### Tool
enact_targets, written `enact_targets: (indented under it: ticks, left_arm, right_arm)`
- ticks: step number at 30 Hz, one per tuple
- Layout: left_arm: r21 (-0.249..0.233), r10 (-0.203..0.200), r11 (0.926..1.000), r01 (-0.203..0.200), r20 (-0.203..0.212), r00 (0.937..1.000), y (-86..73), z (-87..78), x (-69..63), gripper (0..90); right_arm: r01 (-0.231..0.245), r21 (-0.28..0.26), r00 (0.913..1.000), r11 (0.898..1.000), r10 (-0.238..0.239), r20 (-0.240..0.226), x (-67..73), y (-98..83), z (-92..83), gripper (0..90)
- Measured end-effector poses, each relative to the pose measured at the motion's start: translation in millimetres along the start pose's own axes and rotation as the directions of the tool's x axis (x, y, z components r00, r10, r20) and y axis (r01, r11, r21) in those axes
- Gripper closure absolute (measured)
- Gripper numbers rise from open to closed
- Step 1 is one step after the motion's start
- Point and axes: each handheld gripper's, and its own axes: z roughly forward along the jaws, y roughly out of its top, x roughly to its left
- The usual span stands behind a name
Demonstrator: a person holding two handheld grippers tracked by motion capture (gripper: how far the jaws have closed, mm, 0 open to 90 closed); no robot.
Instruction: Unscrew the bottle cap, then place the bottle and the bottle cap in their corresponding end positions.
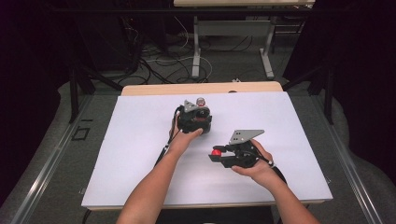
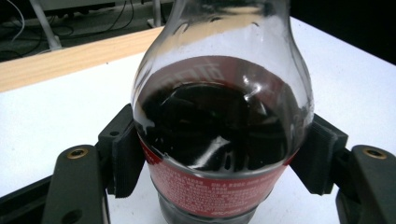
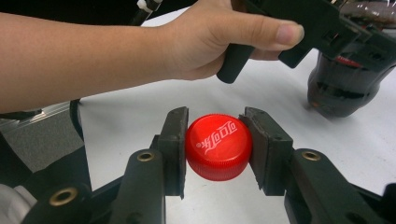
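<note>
A clear plastic bottle (image 2: pixel 222 126) of dark cola with a red label stands upright on the white table top (image 1: pixel 130 154). My left gripper (image 1: pixel 194 117) is shut on the bottle's body, one pad (image 2: pixel 123 151) at each side. The bottle's open neck (image 1: pixel 201 100) rises just past that gripper. A red screw cap (image 3: pixel 218 146) with white lettering sits between the pads of my right gripper (image 1: pixel 215 154), which is shut on it a little above the table. The cap (image 1: pixel 216 152) is right of and nearer than the bottle (image 3: pixel 345 84), apart from it.
The white top lies on a wooden table whose far edge (image 1: pixel 201 87) shows as a bare strip. Beyond it are cables on the floor (image 1: pixel 159 60) and the legs of another table (image 1: pixel 196 51). Dark frame posts stand at both sides.
</note>
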Motion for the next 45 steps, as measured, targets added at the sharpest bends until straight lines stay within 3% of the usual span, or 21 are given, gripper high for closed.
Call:
enact_targets:
  ticks: [3, 9, 20, 22, 30, 39, 45]
  left_arm:
    - [0.001, 0.001, 1.0, -0.001, 0.006, 1.0, -5.3, 0.3, -2.3, 29.8]
    - [-0.01, -0.007, 0.9999, 0.007, 0.028, 0.9996, -12.7, 0.1, -5.7, 29.8]
    - [-0.019, 0.045, 0.9988, -0.045, 0.029, 0.9985, -18.7, 0.8, -10.9, 29.0]
    - [-0.013, 0.054, 0.9985, -0.054, 0.028, 0.9981, -19.0, 1.2, -13.1, 28.5]
    - [-0.01, 0.032, 0.9994, -0.032, 0.045, 0.9985, -19.3, 1.7, -11.5, 26.7]
    - [0.006, -0.007, 1.0, 0.006, 0.073, 0.9973, -19.6, -5.2, -8.1, 14.6]
    - [0.003, -0.01, 0.9999, 0.01, 0.068, 0.9976, -20.9, -15.1, -3.3, 7.3]
  right_arm:
    - [0.011, -0.016, 0.9999, 1.0, -0.011, 0.005, -1.4, -1.6, 2.7, 61.0]
    - [-0.001, 0.016, 1.0, 1.0, 0.001, 0.002, -0.9, -2.4, 3.6, 61.0]
    - [0.002, 0.003, 0.9999, 1.0, -0.002, 0.014, 0.2, -4.3, 8.4, 61.0]
    - [0.021, 0.004, 0.9997, 1.0, -0.021, 0.007, -1.0, -4.1, 8.8, 61.0]
    - [0.008, 0.02, 0.9999, 1.0, -0.008, 0.012, -0.5, -4.7, 9.5, 61.0]
    - [0.009, 0.017, 0.9998, 1.0, -0.009, 0.019, -0.4, -5.2, 14.0, 61.0]
    - [0.011, 0.024, 0.9996, 1.0, -0.011, 0.026, -1.6, -4.7, 18.4, 61.0]
